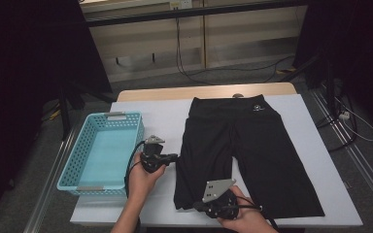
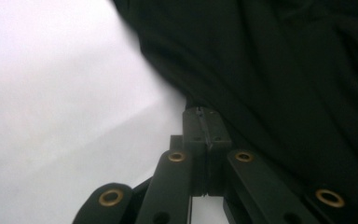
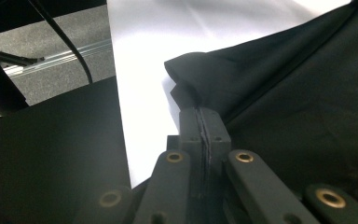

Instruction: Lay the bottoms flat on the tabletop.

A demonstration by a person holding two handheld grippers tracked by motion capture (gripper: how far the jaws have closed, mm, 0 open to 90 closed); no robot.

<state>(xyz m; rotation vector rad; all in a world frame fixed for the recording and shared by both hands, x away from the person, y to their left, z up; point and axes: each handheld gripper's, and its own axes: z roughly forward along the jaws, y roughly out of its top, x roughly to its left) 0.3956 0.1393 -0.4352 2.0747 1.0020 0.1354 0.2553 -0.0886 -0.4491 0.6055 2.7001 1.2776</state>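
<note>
We find the black shorts (image 1: 243,150) spread flat on the white-covered bench (image 1: 160,116), waistband toward 12 o'clock and legs toward 6. Our left tongs (image 1: 175,157) are pinched shut on the outer edge of the left leg at 9 o'clock; our right tongs (image 1: 196,206) pinch that leg's hem corner at 7. A blue basket (image 1: 77,160) sits at 9 o'clock of the shorts.

In the middle of the frame, the right gripper (image 3: 203,116) pinches the black shorts (image 3: 303,107) at a folded corner, lying on the white table (image 3: 144,84).
</note>
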